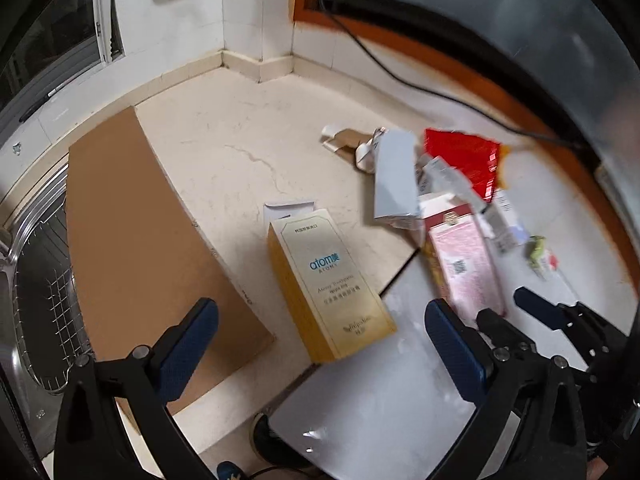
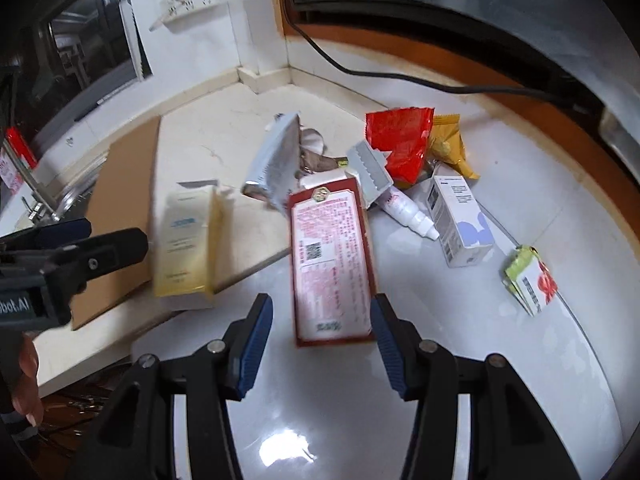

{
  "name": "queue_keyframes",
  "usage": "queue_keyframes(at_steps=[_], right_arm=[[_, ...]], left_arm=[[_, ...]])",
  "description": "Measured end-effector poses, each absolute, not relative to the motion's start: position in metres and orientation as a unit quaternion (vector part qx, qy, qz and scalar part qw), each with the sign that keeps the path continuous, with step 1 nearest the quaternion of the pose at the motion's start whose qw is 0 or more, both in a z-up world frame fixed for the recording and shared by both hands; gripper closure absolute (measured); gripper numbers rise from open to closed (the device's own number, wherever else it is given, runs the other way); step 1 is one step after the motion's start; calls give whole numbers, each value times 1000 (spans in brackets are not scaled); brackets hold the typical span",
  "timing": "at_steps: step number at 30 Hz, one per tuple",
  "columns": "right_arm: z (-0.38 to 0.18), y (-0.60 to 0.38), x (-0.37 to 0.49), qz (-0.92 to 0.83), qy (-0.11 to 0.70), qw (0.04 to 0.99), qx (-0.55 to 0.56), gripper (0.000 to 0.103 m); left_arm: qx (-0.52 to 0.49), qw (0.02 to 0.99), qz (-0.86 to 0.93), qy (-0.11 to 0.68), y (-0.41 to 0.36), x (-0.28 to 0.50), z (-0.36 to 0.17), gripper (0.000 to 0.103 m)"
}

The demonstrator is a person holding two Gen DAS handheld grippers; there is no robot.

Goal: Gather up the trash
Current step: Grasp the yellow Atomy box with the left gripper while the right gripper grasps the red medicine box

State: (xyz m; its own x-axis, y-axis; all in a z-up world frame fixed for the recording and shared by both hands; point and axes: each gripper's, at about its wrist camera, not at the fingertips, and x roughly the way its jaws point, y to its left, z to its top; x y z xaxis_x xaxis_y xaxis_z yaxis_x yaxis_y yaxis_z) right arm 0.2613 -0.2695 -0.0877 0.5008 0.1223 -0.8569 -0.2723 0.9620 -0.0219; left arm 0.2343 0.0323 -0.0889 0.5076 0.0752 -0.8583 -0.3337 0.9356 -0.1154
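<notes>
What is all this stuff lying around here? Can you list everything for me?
Gold box: one, gold-yellow, counter middle, flap open.
Red-bordered box: one, red and pink, ahead of right tool.
Silver pouch: one, silver, behind the boxes.
Red wrapper: one, red, pile's far side.
Yellow wrapper: one, yellow, behind red wrapper.
White bottle: one, white, lying down.
White carton: one, white, beside bottle.
Green packet: one, green-white, far right.
Cardboard sheet: one, brown, left.
Left tool: open, empty.
Right tool: open, empty.
</notes>
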Motion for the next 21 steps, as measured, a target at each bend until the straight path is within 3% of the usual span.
queue_keyframes(at_steps=[10, 17, 21], right_arm=[[-113, -270, 285, 116, 495, 856, -96, 51], [-117, -271, 290, 128, 495, 855, -86, 45], [-119, -273, 295, 136, 499, 853, -70, 43]], left_arm=[[-127, 836, 153, 512, 19, 275, -131, 1], [-132, 826, 184, 516, 21, 284, -143, 1], [-147, 819, 194, 519, 24, 284, -148, 16]])
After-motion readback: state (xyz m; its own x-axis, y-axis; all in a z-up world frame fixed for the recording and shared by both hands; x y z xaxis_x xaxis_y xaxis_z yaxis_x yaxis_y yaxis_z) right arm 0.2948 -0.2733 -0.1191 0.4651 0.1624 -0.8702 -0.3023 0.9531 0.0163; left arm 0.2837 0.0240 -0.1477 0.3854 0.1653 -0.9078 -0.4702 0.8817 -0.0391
